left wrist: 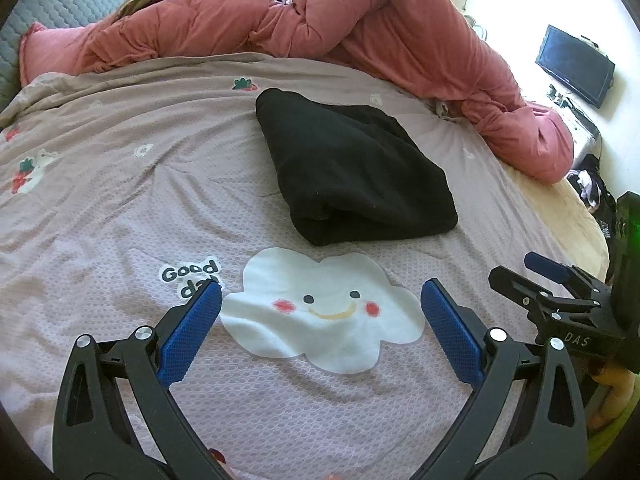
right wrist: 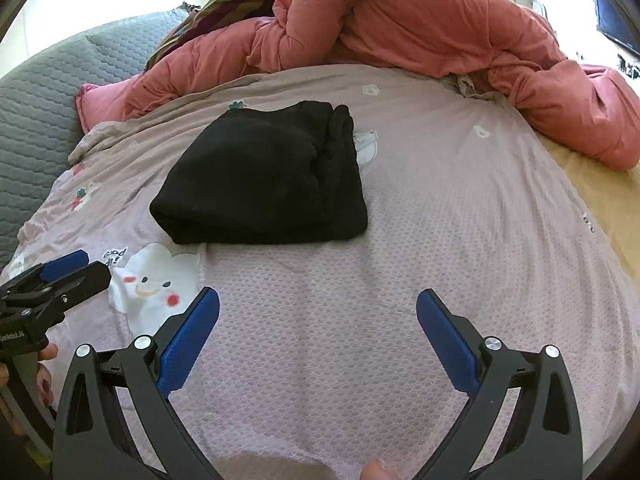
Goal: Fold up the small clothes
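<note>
Black folded garment [left wrist: 352, 168] is laid on the lilac bedspread [left wrist: 120, 208]; left gripper [left wrist: 320, 300] and right gripper [right wrist: 318, 308] are held spread wide, empty, short of it.

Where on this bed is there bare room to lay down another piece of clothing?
Bare bedspread lies right of the folded black garment, up to the pink duvet and the yellow edge. More lies left of it, around the strawberry prints. The near strip holds both open grippers, left and right. The duvet crowds the far side.
</note>
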The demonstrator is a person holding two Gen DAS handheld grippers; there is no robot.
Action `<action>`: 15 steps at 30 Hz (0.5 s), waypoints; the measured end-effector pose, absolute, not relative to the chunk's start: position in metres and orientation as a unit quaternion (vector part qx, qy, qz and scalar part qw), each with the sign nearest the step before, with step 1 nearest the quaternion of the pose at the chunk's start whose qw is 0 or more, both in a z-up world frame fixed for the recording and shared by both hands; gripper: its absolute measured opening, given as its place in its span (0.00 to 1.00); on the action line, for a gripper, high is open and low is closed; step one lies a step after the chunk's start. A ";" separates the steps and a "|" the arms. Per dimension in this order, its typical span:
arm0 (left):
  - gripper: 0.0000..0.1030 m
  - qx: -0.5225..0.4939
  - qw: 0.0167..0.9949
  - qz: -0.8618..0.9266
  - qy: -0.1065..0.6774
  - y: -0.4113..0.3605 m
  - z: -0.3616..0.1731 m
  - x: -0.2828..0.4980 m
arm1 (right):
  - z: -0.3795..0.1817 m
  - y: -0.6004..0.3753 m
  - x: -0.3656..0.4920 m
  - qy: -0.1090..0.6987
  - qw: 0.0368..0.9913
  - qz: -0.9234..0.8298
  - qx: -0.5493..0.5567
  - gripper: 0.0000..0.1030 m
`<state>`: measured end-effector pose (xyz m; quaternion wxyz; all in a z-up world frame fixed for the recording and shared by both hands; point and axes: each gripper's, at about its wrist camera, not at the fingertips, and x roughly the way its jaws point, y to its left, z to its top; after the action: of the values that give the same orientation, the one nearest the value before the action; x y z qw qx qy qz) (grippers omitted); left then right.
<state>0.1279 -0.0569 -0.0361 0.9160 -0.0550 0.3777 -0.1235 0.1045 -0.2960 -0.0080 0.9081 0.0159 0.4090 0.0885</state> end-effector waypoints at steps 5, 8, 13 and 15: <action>0.91 -0.053 0.916 -0.122 0.378 -0.058 -0.036 0.127 | -0.009 -0.296 0.106 0.414 0.906 0.089 0.019 0.95; 0.91 -0.053 0.917 -0.118 0.377 -0.058 -0.036 0.126 | -0.008 -0.296 0.107 0.414 0.906 0.089 0.019 0.95; 0.91 -0.054 0.918 -0.112 0.378 -0.055 -0.036 0.126 | -0.008 -0.297 0.108 0.414 0.906 0.088 0.018 0.95; 0.91 -0.053 0.917 -0.110 0.379 -0.054 -0.036 0.126 | -0.008 -0.297 0.108 0.415 0.905 0.087 0.019 0.95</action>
<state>0.1265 -0.0541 -0.0360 0.9173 -0.0534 0.3791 -0.1099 0.1081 -0.2966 -0.0084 0.9053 0.0187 0.4153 0.0865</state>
